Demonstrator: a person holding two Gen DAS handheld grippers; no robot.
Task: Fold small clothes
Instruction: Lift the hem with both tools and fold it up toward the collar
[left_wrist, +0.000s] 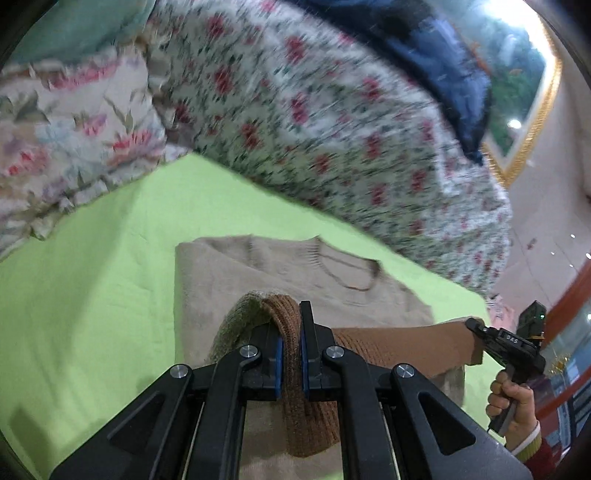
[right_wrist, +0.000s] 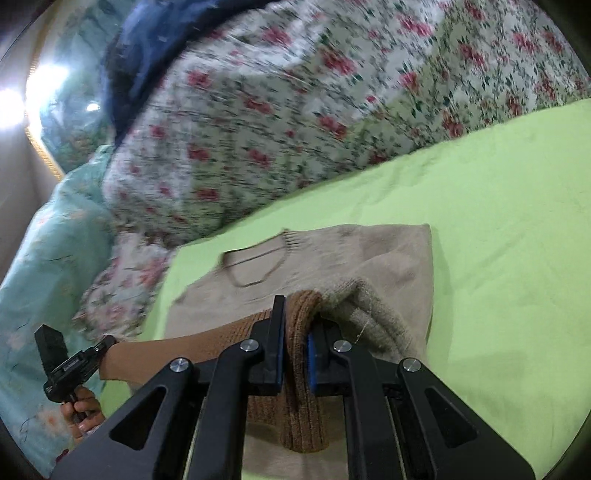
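A small beige knit sweater (left_wrist: 295, 280) lies on a lime-green sheet (left_wrist: 110, 258), neckline away from me; it also shows in the right wrist view (right_wrist: 332, 254). Its brown ribbed hem (left_wrist: 388, 343) is lifted off the sheet and stretched between both grippers. My left gripper (left_wrist: 290, 332) is shut on one hem corner. My right gripper (right_wrist: 299, 325) is shut on the other hem corner (right_wrist: 299, 387). Each gripper shows in the other's view, the right one (left_wrist: 476, 328) at the far right, the left one (right_wrist: 107, 341) at the lower left.
A floral quilt (left_wrist: 314, 129) is heaped behind the sweater, with dark blue cloth (left_wrist: 424, 48) on top. A floral pillow (left_wrist: 66, 129) lies at the left. A teal blanket (right_wrist: 48, 258) hangs beside the bed. The green sheet (right_wrist: 498, 240) stretches to the right.
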